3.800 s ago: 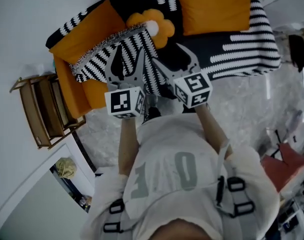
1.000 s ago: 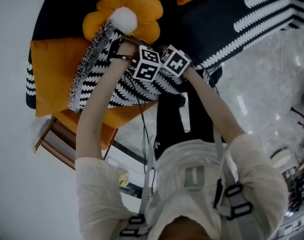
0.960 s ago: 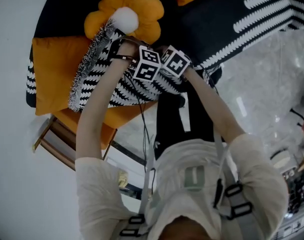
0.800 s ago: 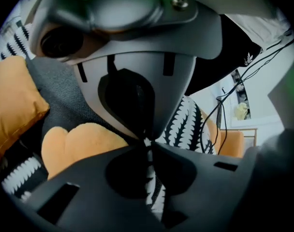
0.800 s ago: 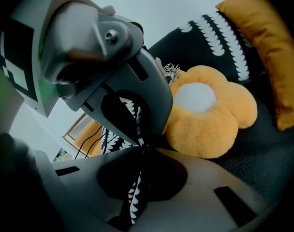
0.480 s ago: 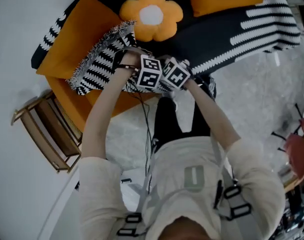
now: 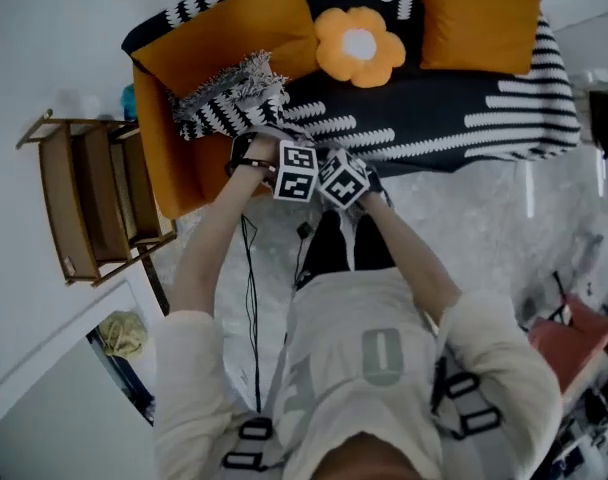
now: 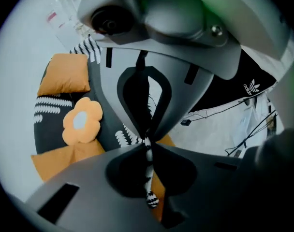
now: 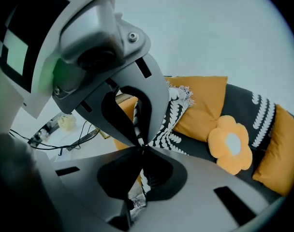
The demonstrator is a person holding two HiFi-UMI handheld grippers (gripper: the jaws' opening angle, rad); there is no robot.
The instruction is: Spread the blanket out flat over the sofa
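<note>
- Two pinches share one edge: the left gripper (image 8: 148, 141) and right gripper (image 9: 139, 149) sit side by side, jaws clamped on the blanket (image 7: 227, 106).
- The rest is bunched at the sofa (image 7: 174, 168)'s left end.
- Best to draw the hands apart with the edge taut, then lower it.

The blanket (image 7: 229, 100) is lying as woven cloth with a rough fringe on the sofa (image 7: 164, 158), which is showing matt orange fabric. Beside the sofa a wooden shelf (image 7: 59, 198) is standing; the stone-like floor (image 7: 484, 238) is shining glossy.
</note>
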